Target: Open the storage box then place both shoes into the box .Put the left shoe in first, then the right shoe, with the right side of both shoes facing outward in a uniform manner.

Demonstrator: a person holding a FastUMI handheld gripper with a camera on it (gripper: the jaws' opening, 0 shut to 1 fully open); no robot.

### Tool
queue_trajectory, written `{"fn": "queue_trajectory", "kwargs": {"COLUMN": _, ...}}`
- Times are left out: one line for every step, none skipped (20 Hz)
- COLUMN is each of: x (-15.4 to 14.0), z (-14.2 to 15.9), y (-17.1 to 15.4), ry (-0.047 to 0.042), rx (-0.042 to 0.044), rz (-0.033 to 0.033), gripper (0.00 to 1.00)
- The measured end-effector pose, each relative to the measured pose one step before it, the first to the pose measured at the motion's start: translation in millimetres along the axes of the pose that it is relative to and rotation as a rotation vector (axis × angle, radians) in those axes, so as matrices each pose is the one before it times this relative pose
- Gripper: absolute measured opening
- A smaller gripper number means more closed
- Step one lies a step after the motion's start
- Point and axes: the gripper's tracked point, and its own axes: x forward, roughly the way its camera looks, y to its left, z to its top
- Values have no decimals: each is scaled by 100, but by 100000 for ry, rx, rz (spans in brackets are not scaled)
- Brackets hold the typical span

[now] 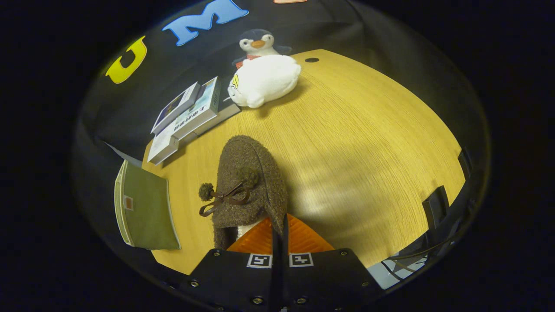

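A brown fuzzy shoe (249, 173) with a pompom bow points away from me, its toe toward the books. My gripper (279, 236) is shut on the rim of the shoe's opening, the two fingers pressed close together with the fabric edge between them. The shoe seems to hang a little above the wooden table (368, 151), casting a shadow to its right. The green fabric storage box (147, 208) stands to the left of the shoe at the table's edge. Whether its lid is open I cannot tell.
Beyond the shoe lies a stack of books (190, 112). A white plush toy (264, 80) and a penguin plush (258, 43) sit behind them. A black clamp-like object (435, 206) stands at the table's right edge.
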Motion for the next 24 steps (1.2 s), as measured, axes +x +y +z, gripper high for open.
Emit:
{"fn": "queue_trajectory", "kwargs": {"x": -469, "z": 383, "y": 1003, "ry": -580, "rx": 633, "rz": 1591, "gripper": 0}}
{"fn": "queue_trajectory", "kwargs": {"x": -398, "z": 190, "y": 858, "ry": -627, "rx": 396, "rz": 1229, "gripper": 0}}
{"fn": "queue_trajectory", "kwargs": {"x": -369, "z": 247, "y": 884, "ry": -600, "rx": 49, "rz": 1190, "gripper": 0}}
{"fn": "queue_trajectory", "kwargs": {"x": -372, "z": 177, "y": 888, "ry": -573, "rx": -70, "rz": 849, "gripper": 0}}
{"fn": "queue_trajectory", "kwargs": {"x": -302, "z": 146, "y": 858, "ry": -407, "rx": -477, "rz": 726, "gripper": 0}}
{"fn": "queue_trajectory", "kwargs": {"x": -511, "z": 28, "y": 823, "ry": -654, "rx": -522, "rz": 647, "gripper": 0}}
{"fn": "queue_trajectory", "kwargs": {"x": -256, "z": 84, "y": 887, "ry": -397, "rx": -713, "rz": 649, "gripper": 0}}
{"fn": "queue_trajectory", "kwargs": {"x": -277, "z": 35, "y": 950, "ry": -334, "rx": -376, "rz": 700, "gripper": 0}}
{"fn": "queue_trajectory", "kwargs": {"x": -240, "z": 102, "y": 964, "ry": -373, "rx": -122, "rz": 1001, "gripper": 0}}
{"fn": "queue_trajectory", "kwargs": {"x": -223, "z": 22, "y": 1066, "ry": -212, "rx": -171, "rz": 1109, "gripper": 0}}
{"fn": "queue_trajectory", "kwargs": {"x": -247, "z": 108, "y": 1041, "ry": -357, "rx": -17, "rz": 1014, "gripper": 0}}
{"fn": "queue_trajectory", "kwargs": {"x": -215, "z": 42, "y": 1064, "ry": -383, "rx": -134, "rz": 868, "gripper": 0}}
{"fn": "queue_trajectory", "kwargs": {"x": -183, "z": 116, "y": 1116, "ry": -613, "rx": -386, "rz": 914, "gripper": 0}}
{"fn": "queue_trajectory", "kwargs": {"x": -99, "z": 107, "y": 1161, "ry": -814, "rx": -617, "rz": 976, "gripper": 0}}
{"fn": "queue_trajectory", "kwargs": {"x": -77, "z": 116, "y": 1195, "ry": -765, "rx": -552, "rz": 1046, "gripper": 0}}
{"fn": "queue_trajectory", "kwargs": {"x": -21, "z": -88, "y": 1238, "ry": -512, "rx": -384, "rz": 1185, "gripper": 0}}
{"fn": "queue_trajectory", "kwargs": {"x": 69, "z": -87, "y": 1227, "ry": -208, "rx": -275, "rz": 1229, "gripper": 0}}
{"fn": "queue_trajectory", "kwargs": {"x": 17, "z": -180, "y": 1294, "ry": -65, "rx": -419, "rz": 1277, "gripper": 0}}
{"fn": "queue_trajectory", "kwargs": {"x": 197, "z": -172, "y": 1171, "ry": -111, "rx": -554, "rz": 1118, "gripper": 0}}
{"fn": "queue_trajectory", "kwargs": {"x": 119, "z": -242, "y": 1150, "ry": 12, "rx": -532, "rz": 851, "gripper": 0}}
{"fn": "queue_trajectory", "kwargs": {"x": 185, "z": -186, "y": 1091, "ry": 187, "rx": -641, "rz": 680, "gripper": 0}}
{"fn": "queue_trajectory", "kwargs": {"x": 311, "z": -154, "y": 1020, "ry": 32, "rx": -491, "rz": 579, "gripper": 0}}
{"fn": "queue_trajectory", "kwargs": {"x": 193, "z": -126, "y": 1065, "ry": 77, "rx": -425, "rz": 652, "gripper": 0}}
{"fn": "queue_trajectory", "kwargs": {"x": 132, "z": -148, "y": 1134, "ry": -38, "rx": -371, "rz": 912, "gripper": 0}}
